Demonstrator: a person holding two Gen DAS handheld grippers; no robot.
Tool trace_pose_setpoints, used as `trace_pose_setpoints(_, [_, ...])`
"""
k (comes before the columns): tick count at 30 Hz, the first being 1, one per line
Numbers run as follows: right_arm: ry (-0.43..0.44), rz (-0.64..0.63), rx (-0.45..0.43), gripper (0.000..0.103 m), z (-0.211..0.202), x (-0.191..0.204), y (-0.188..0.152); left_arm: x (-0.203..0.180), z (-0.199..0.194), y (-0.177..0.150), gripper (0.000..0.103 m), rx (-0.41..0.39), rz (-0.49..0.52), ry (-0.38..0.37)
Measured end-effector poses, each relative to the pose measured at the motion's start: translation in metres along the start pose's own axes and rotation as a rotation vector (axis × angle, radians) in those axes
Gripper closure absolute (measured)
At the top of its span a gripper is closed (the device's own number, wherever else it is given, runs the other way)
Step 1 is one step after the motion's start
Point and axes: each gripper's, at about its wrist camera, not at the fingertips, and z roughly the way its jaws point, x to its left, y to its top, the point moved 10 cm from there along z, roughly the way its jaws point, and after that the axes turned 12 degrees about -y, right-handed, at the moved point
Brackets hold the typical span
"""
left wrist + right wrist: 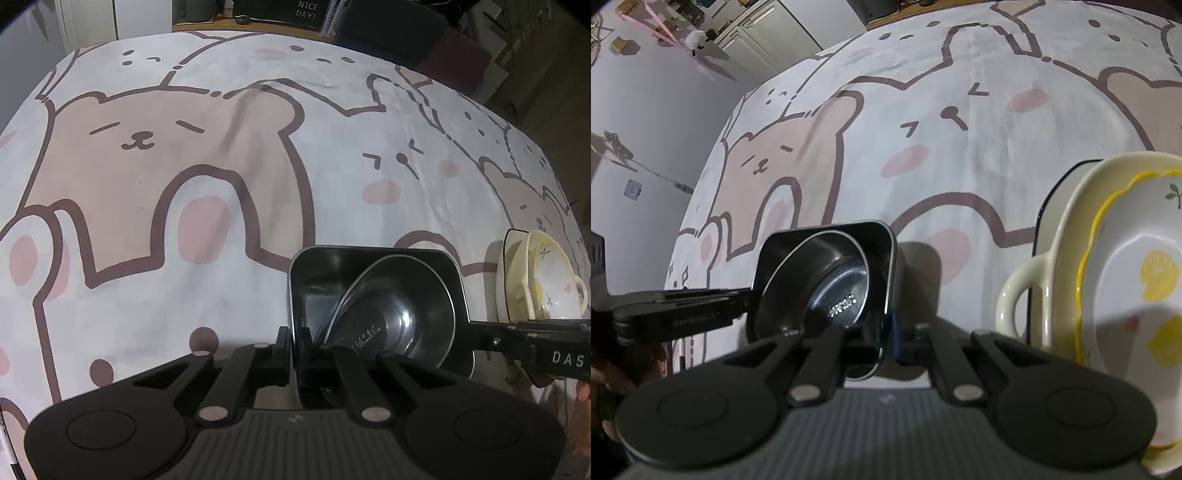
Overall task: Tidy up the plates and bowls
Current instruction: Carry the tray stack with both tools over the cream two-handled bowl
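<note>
Here both claws (295,347) (892,343) pinch opposite rims of the black dish (373,269).

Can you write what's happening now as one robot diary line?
left gripper: shut on black dish | right gripper: shut on black dish | metal bowl inside

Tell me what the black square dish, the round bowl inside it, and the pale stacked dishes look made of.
Black square dish: likely coated metal; thin rolled rim, dull sheen. Round bowl: looks like stainless steel; mirror glints, stamped lettering on base. Pale stacked dishes: probably glazed ceramic; thick glossy walls, looped handle, painted lemons.
</note>
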Motion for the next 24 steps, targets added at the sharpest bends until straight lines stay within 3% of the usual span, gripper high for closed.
trace_pose_setpoints(24, [-0.02,-0.022,-0.021,0.096,0.0014,0.0014,0.0031,0.0009,-0.0037,-0.0043,0.1,-0.026,-0.03,0.011])
